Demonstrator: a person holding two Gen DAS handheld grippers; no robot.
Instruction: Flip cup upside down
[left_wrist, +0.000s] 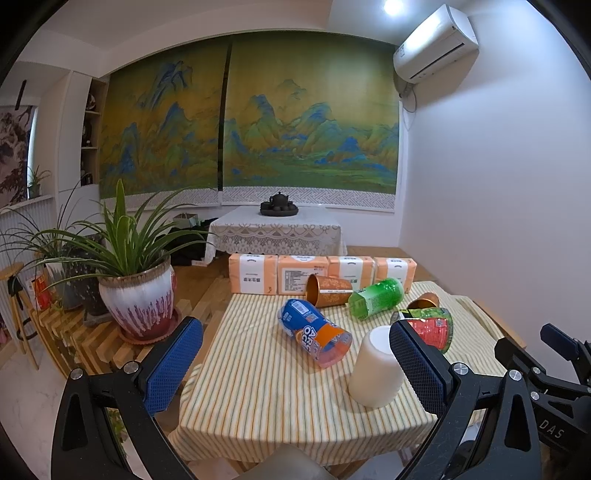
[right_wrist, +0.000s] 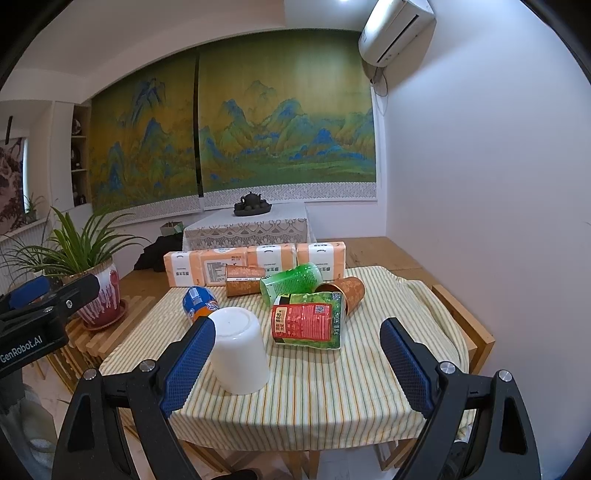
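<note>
Left wrist view is showing me the left gripper (left_wrist: 295, 365) hanging with its jaws spread wide and nothing between them; the white cup (left_wrist: 376, 365) is sitting on the striped tablecloth (left_wrist: 266, 398) just inside the right-hand blue pad (left_wrist: 417, 365), partly hidden behind it. Whether pad and cup are touching, I cannot tell. From the right wrist view, I am seeing the right gripper (right_wrist: 297, 363) likewise gaping and empty, with the same white cup (right_wrist: 240, 350) lying against the inner side of its left-hand pad (right_wrist: 188, 363), well apart from the other pad.

I am looking at a plain, smooth, unmarked white cup, already standing mouth down, its flat base facing up and its body widening toward the cloth.

Counting what is lying around it: one white cup; two copper-coloured cups (left_wrist: 328, 290) on their sides; one blue-and-orange bottle piece (left_wrist: 314, 332), one green bottle piece (left_wrist: 376, 297) and one red-and-green labelled bottle piece (right_wrist: 308, 319), all toppled. Four orange tissue packs (left_wrist: 253, 273) are standing in a row along the far edge. One potted plant (left_wrist: 136, 295) is standing to the left of the table.
</note>
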